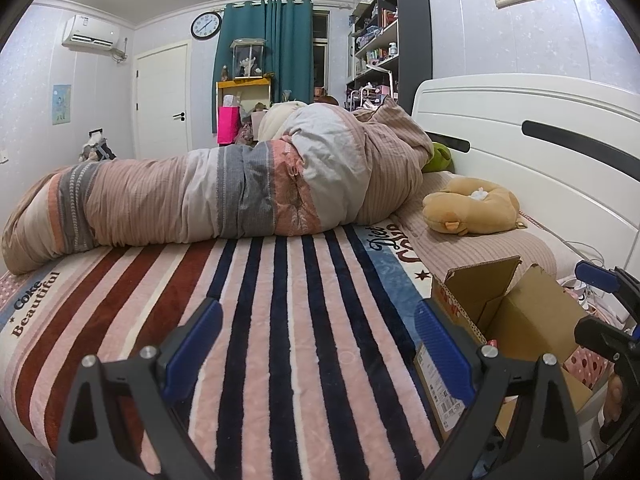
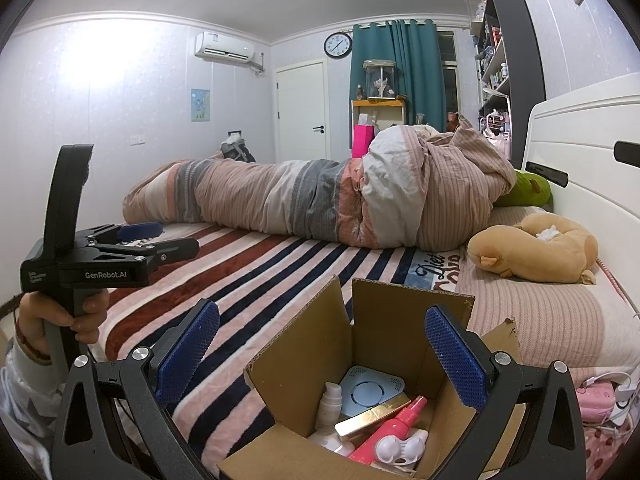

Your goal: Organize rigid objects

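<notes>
An open cardboard box (image 2: 384, 344) sits on the striped bed near its front edge; it also shows in the left wrist view (image 1: 516, 320). Inside lie a pale blue and white round device (image 2: 370, 390), a white bottle (image 2: 330, 412), a gold bar-shaped item (image 2: 370, 420), a pink spray bottle (image 2: 394, 432) and a white clip-like piece (image 2: 398, 450). My right gripper (image 2: 320, 356) is open and empty just above the box mouth. My left gripper (image 1: 320, 348) is open and empty over the striped blanket, left of the box; it also shows in the right wrist view (image 2: 156, 240).
A rolled quilt (image 2: 320, 200) lies across the far half of the bed. A tan plush toy (image 2: 536, 248) and a green plush (image 2: 528, 192) lie by the white headboard (image 2: 584, 152). Pink items and cables (image 2: 600, 400) sit at the right edge.
</notes>
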Tool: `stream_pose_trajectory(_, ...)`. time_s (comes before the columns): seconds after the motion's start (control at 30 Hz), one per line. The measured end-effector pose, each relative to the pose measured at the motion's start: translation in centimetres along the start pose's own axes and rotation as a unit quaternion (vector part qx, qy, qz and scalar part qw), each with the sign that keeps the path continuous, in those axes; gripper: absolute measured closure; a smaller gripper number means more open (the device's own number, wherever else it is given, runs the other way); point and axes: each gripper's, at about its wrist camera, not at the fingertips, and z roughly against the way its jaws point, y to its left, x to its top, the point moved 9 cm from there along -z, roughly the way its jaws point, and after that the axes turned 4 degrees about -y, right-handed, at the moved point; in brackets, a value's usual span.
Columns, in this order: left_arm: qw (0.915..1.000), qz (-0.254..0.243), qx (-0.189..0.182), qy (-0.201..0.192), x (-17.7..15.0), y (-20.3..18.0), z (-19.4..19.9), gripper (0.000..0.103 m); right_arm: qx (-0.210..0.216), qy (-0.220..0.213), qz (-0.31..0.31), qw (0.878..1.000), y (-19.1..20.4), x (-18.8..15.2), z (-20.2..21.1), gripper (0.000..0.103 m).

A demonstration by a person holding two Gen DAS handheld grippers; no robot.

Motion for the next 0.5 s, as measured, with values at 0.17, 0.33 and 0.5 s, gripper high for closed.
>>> stream_pose_trajectory(0.17, 1.0000, 0.001, 0.002, 0.000, -0.08, -0.03, 0.02, 0.007, 0.000, 0.000, 0.000, 1.000, -0.02, 0.00, -0.01, 0.000)
stream_pose_trajectory(0.33, 1.0000, 0.001, 0.001, 0.000, -0.06, -0.04, 0.00, 0.007, 0.000, 0.000, 0.000, 1.000, 0.03, 0.00, -0.01, 0.000)
stream_pose_trajectory(0.5, 1.0000, 0.001, 0.004, 0.002, -0.17, 0.04, 0.06, 0.007, 0.000, 0.000, -0.001, 1.000, 0.00, 0.01, 0.00, 0.000)
